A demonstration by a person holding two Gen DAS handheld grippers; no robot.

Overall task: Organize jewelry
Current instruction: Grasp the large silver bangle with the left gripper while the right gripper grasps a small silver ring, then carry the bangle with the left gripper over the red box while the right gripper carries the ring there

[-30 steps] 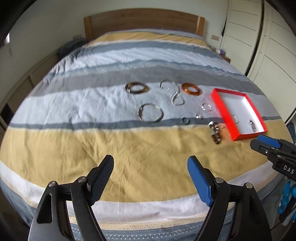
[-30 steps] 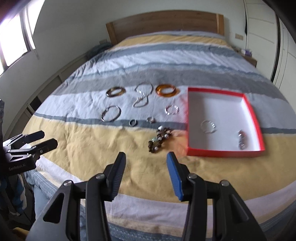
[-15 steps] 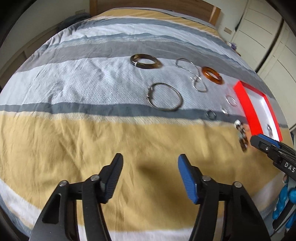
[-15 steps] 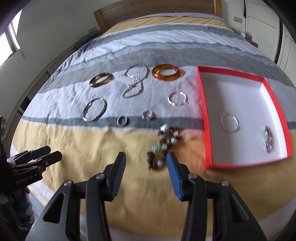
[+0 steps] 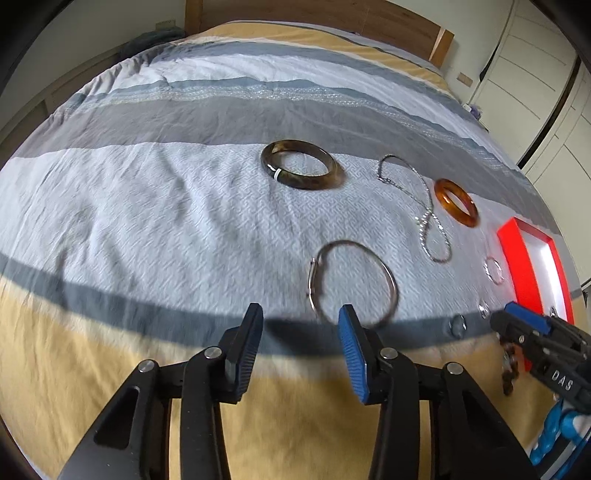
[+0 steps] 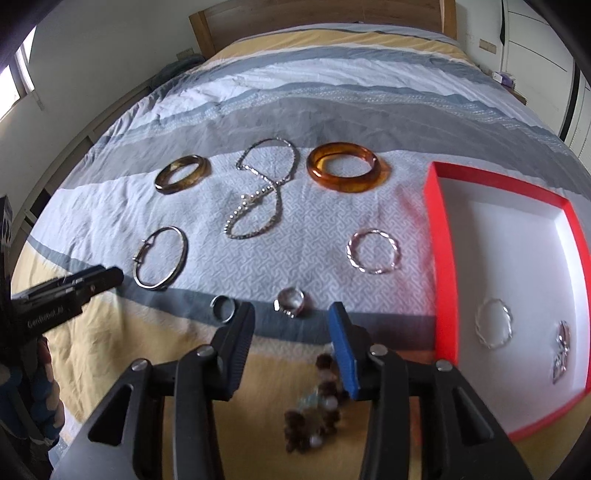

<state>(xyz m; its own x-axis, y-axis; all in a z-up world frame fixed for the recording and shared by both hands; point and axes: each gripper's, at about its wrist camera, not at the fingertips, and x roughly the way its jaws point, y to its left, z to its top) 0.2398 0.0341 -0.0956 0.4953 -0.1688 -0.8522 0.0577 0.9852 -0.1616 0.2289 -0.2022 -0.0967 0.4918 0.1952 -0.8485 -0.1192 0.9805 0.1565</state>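
Note:
Jewelry lies on a striped bedspread. My left gripper (image 5: 300, 334) is open and empty, just short of a thin silver bangle (image 5: 384, 271). Beyond it lie a dark brown bangle (image 5: 301, 182), a silver chain (image 5: 428, 218) and an amber bangle (image 5: 456, 203). My right gripper (image 6: 291, 332) is open and empty above a silver ring (image 6: 290, 300), with a beaded bracelet (image 6: 314, 417) under its jaws. A band ring (image 6: 223, 308) and a twisted silver bracelet (image 6: 373, 251) lie near. The red box (image 6: 441, 258) on the right holds a silver bracelet (image 6: 495, 326) and a small piece (image 6: 559, 350).
A wooden headboard (image 6: 325, 18) stands at the far end of the bed. White wardrobe doors (image 5: 535, 74) line the right side. A low shelf runs along the wall on the left (image 6: 74, 155). The left gripper also shows at the left of the right wrist view (image 6: 107, 277).
Both grippers have moved forward and lower over the bed. The left one has come close to the thin silver bangle, the right one over the beaded bracelet toward the ring. Both stay open.

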